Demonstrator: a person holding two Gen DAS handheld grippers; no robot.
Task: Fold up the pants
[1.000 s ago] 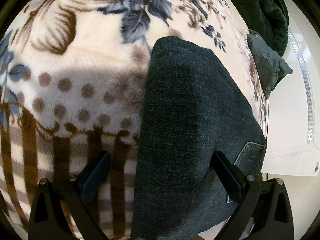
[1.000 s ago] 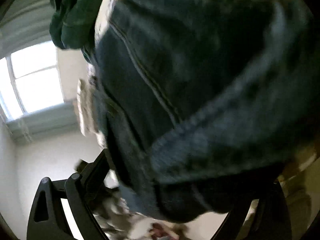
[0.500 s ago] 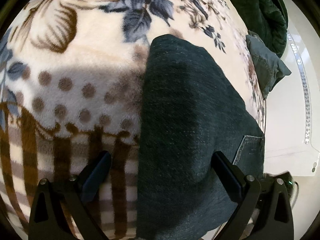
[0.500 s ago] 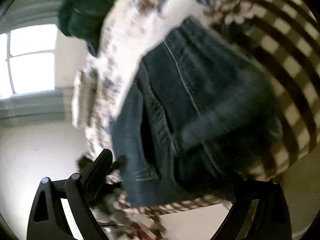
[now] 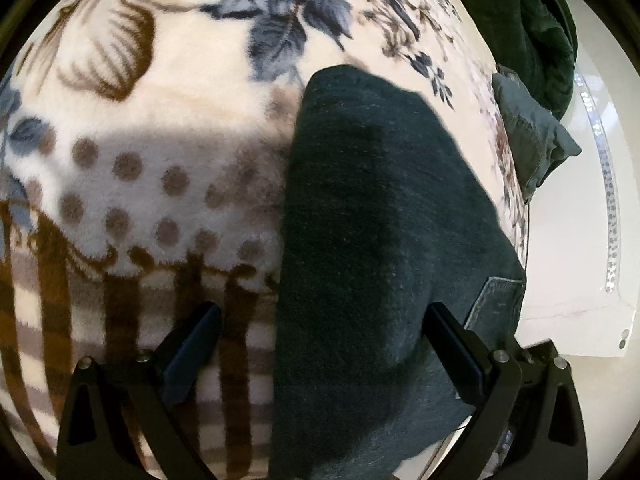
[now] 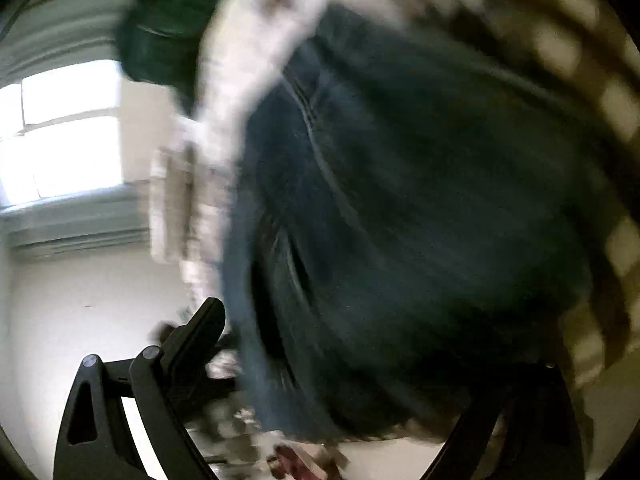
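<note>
- The dark denim pants (image 5: 372, 248) lie folded into a long strip on a fleece blanket (image 5: 172, 128) printed with flowers, dots and brown stripes.
- In the left wrist view the strip runs from the bottom edge up toward the middle of the blanket, ending in a squared edge near the blue leaves.
- A stitched back pocket (image 5: 496, 300) shows at the strip's right side, close to the blanket's edge.
- The left gripper (image 5: 324, 348) hovers over the near end of the pants with its jaws spread wide; one finger is above the striped blanket, the other above the denim, and nothing is between them.
- Beyond the pants, at the blanket's far right edge, sits a grey-green folded garment (image 5: 532, 140), with a dark green garment (image 5: 520, 20) behind it.
- The right wrist view is heavily blurred: the pants (image 6: 420, 208) fill most of it, with a seam and layered edges visible.
- The right gripper (image 6: 360, 360) is close to the denim; its left finger (image 6: 196, 332) is clear of the cloth, the other is lost in dark blur, so whether it is gripping the pants cannot be told.
- A bright window (image 6: 60, 132) shows at the left.
</note>
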